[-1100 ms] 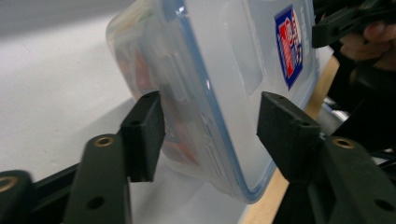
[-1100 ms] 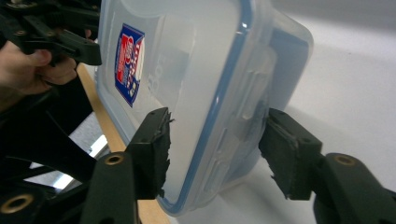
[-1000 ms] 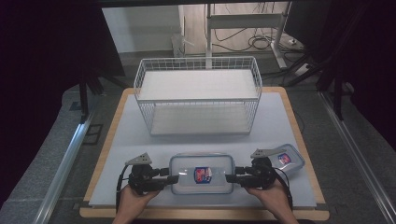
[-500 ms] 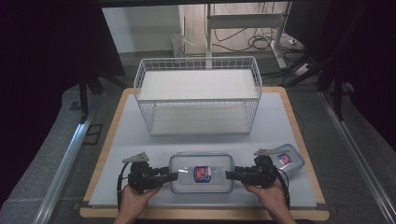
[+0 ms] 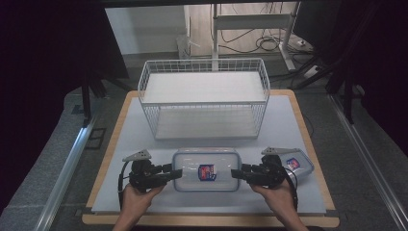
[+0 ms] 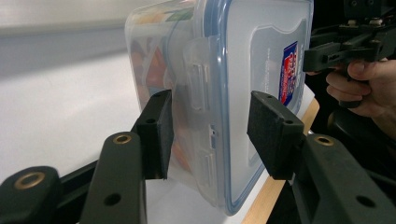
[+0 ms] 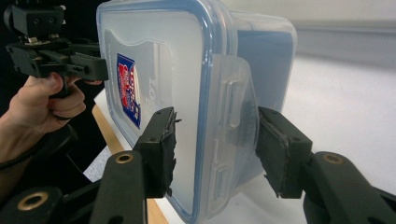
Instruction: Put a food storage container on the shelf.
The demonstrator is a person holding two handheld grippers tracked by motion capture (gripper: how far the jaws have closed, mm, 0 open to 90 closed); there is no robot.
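A clear plastic container (image 5: 207,169) with a blue-rimmed lid and a red-and-blue sticker lies lengthwise near the table's front edge. My left gripper (image 5: 175,174) is shut on its left end, one pad on the lid and one under the base. My right gripper (image 5: 236,173) grips the right end the same way. In the left gripper view the container (image 6: 261,46) shows orange contents, and the left gripper (image 6: 210,135) straddles the end latch. In the right gripper view the right gripper (image 7: 215,149) clamps the container (image 7: 154,46) across lid and latch flap.
A white wire basket (image 5: 204,98) stands at the back of the white board (image 5: 125,139). A second, smaller lidded container (image 5: 299,164) lies just behind my right hand. The board's wooden front edge (image 5: 207,220) runs close below both hands.
The container and both grippers have shifted together a little up the picture, away from the front edge. The grips look the same.
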